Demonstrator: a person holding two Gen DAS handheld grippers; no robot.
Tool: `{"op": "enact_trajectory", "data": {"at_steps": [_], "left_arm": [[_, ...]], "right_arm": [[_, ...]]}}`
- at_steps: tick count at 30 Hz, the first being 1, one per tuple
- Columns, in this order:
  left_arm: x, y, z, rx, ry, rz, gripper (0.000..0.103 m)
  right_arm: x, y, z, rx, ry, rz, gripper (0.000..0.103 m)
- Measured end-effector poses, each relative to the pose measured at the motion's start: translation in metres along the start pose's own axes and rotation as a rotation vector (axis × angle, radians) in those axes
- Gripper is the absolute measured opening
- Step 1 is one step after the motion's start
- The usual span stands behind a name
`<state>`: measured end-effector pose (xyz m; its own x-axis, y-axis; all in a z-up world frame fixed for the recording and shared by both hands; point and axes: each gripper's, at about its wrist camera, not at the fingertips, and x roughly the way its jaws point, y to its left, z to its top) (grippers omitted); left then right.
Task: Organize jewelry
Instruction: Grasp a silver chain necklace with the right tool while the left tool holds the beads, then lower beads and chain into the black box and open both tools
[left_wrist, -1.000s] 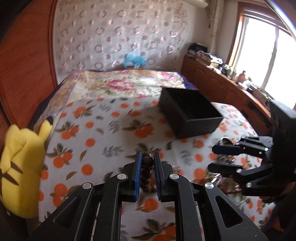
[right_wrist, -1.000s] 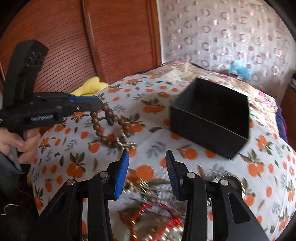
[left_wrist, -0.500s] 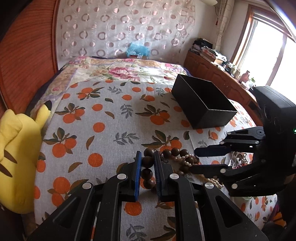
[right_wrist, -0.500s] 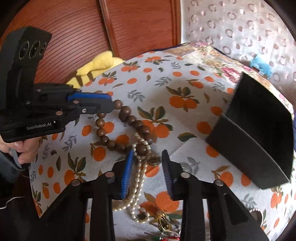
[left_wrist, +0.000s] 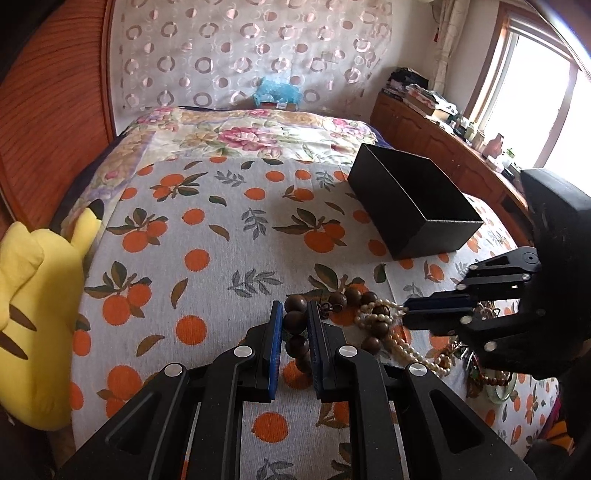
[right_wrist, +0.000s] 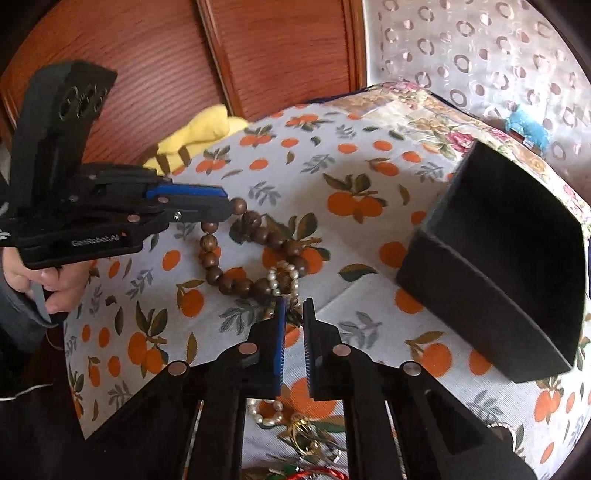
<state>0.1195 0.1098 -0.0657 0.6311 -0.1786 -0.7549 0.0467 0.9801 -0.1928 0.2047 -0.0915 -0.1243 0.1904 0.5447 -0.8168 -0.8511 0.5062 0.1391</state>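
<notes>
Orange-printed bedspread (left_wrist: 229, 258) carries a black open box (left_wrist: 413, 206) at the far right and a yellow plush toy (left_wrist: 33, 314) at its left edge, bare cloth between. The left gripper (left_wrist: 295, 317) pinches the brown bead bracelet (right_wrist: 236, 269). The right gripper (right_wrist: 293, 306), jaws closing, clamps the pearl strand (right_wrist: 284, 277) tangled with it.

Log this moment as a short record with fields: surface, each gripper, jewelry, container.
surface: bedspread printed with oranges
left gripper: shut on the wooden bead bracelet
right gripper: jaws closing around the pearl strand
tangle: pearl strand wound through the bead bracelet
other jewelry: a small heap near the bottom edge of the right wrist view, details unclear
container: black box, open top, nothing seen inside, apart from the jewelry
bystander item: yellow plush toy at the bed's edge
</notes>
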Motion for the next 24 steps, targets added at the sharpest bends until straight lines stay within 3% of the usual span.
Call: {"op": "enact_trajectory", "data": {"at_steps": [7, 24], "left_arm": [[-0.009, -0.017, 0.010, 0.030, -0.019, -0.016, 0.012], [-0.045, -0.082, 0.051, 0.145, -0.122, -0.115, 0.012]], "right_arm": [[-0.049, -0.005, 0.008, 0.023, -0.127, -0.006, 0.010], [-0.191, -0.028, 0.033, 0.030, -0.409, -0.151, 0.010]]}}
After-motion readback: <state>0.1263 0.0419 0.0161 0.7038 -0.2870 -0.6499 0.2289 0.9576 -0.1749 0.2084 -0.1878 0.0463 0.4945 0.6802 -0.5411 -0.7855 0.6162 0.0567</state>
